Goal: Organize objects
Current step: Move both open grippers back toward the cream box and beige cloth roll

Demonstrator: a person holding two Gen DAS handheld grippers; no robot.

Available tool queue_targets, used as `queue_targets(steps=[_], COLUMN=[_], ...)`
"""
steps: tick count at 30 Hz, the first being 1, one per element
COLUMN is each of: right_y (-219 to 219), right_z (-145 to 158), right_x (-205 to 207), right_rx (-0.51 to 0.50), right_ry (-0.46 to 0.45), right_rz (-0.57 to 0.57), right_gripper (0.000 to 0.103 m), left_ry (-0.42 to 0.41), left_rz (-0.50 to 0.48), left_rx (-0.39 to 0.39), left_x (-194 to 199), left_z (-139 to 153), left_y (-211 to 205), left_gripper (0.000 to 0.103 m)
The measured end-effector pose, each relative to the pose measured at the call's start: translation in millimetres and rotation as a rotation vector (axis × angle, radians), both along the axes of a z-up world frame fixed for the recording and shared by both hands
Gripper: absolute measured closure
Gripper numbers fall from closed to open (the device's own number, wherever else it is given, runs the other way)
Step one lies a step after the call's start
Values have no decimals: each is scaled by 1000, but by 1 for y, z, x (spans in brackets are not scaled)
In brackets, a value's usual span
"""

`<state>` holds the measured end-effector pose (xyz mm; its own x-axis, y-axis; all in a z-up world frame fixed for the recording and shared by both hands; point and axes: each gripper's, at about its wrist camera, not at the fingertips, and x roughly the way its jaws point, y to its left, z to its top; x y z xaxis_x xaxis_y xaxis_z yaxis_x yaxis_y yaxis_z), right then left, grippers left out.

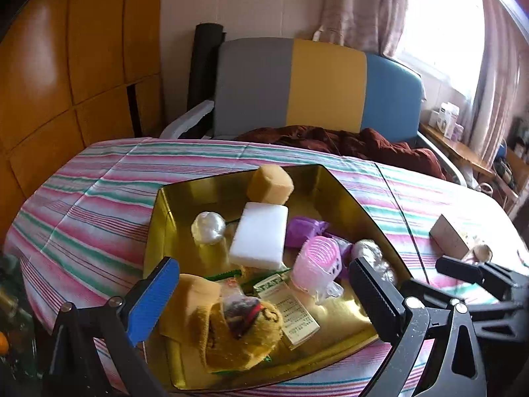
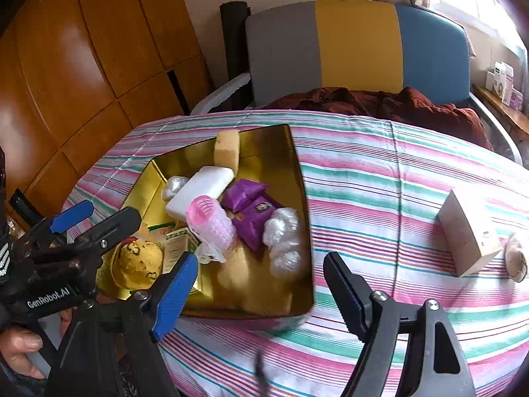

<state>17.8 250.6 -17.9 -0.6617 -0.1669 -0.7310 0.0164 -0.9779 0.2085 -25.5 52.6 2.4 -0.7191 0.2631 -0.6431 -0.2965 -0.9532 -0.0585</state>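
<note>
my left gripper [image 1: 264, 294]: jaws spread wide and gripping nothing; it hangs over the near end of the gold tin [image 1: 158, 218], with the yellow plush toy [image 1: 238, 327] and a printed paper packet [image 1: 291, 314] lying loose between the fingers, untouched as far as I can tell
my right gripper [image 2: 261, 294]: jaws well apart and bare; it sits past the tin's near right corner, over the striped cloth [image 2: 380, 178]
task's things: most are already in the tin; the white foam block [image 1: 261, 235] lies at its centre, the tan sponge [image 1: 269, 183] at 12 o'clock against the far wall, the pink curler [image 1: 315, 261] at 3 o'clock; the small cardboard box [image 2: 467, 235] and a round beige item [image 2: 517, 258] beside it are outside, at 3 o'clock from the tin
risk, tin: it looks light; a finger catching its wall could slide or tip it on the loose cloth
risk, pile: the load is heaped and leaning; dropping another piece on top could roll the curler or the crinkled plastic bundle [image 2: 284, 238] out
risk, grippers: they sit near each other at the tin's near edge; crossing paths could make them collide
edges: the table's rim falls away close at 6 o'clock; the box stands near the 3 o'clock side
open room: bare cloth between tin and box, and at 12 o'clock behind the tin
</note>
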Motion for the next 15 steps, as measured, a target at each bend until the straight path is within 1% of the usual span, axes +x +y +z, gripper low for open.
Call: queue_targets(steps=[8,15], right_y=[39,91], right_z=[3,1], right_x=[12,20], right_rx=[-14,-80], right_ry=[-4,-48], right_rz=[-100,-252], right_gripper=[23,23], left_ry=[-17,-5], left_rz=[-16,-44], left_rx=[-3,-59], left_x=[2,7], left_z=[-1,-6], left_y=[7,18], left_gripper=[0,0])
